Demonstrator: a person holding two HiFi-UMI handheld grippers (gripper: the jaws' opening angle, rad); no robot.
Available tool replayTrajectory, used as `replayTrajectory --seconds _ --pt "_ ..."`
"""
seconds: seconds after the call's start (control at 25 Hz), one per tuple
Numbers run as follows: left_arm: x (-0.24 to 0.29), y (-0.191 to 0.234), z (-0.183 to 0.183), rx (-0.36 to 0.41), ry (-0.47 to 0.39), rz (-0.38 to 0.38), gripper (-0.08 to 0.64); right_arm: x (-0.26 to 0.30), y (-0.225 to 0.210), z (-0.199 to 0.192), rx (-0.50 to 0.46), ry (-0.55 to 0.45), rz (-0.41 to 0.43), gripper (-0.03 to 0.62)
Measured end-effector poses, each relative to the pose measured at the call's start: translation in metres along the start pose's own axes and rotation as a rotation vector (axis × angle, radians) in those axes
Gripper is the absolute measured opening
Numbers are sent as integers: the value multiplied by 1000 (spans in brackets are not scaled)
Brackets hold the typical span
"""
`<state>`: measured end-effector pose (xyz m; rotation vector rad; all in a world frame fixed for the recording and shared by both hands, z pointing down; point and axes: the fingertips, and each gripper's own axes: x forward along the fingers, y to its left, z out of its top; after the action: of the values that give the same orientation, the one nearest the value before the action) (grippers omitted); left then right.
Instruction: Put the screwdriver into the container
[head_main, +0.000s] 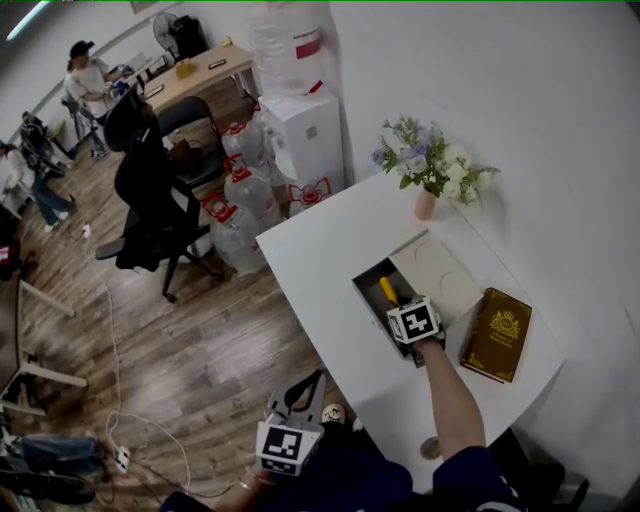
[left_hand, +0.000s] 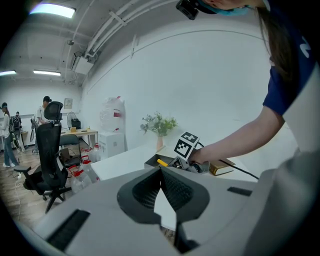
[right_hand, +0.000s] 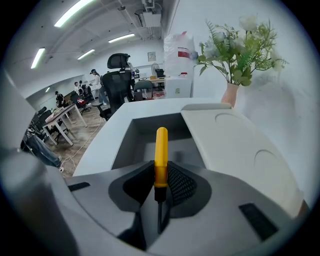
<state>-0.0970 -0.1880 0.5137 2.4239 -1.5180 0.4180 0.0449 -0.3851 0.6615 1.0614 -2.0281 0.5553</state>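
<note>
A screwdriver (right_hand: 161, 155) with a yellow handle and dark shaft is clamped between the jaws of my right gripper (right_hand: 161, 181), its handle pointing forward over the open grey container (right_hand: 150, 135). In the head view the right gripper (head_main: 408, 318) hangs over the dark inside of the container (head_main: 372, 285) on the white table, the yellow handle (head_main: 389, 291) poking out above it. My left gripper (head_main: 300, 405) is held low beside the table's near edge, its jaws shut with nothing between them (left_hand: 160, 172). From the left gripper view the screwdriver (left_hand: 162, 162) shows far off.
The container's pale lid (head_main: 440, 275) lies beside the box, slid to the right. A brown book (head_main: 497, 334) lies right of it, a vase of flowers (head_main: 428, 172) stands at the table's back. Water bottles (head_main: 240, 215) and a black office chair (head_main: 150, 200) stand on the floor left.
</note>
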Motion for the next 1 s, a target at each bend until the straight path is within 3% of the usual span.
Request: replayTrajectory --seconds 0.52,1.0 --pt "3 15 -6 -14 21 36 17 23 0 -2 26 71 30 95" --pt "6 17 -6 -28 21 16 17 24 3 -4 33 90 56 98"
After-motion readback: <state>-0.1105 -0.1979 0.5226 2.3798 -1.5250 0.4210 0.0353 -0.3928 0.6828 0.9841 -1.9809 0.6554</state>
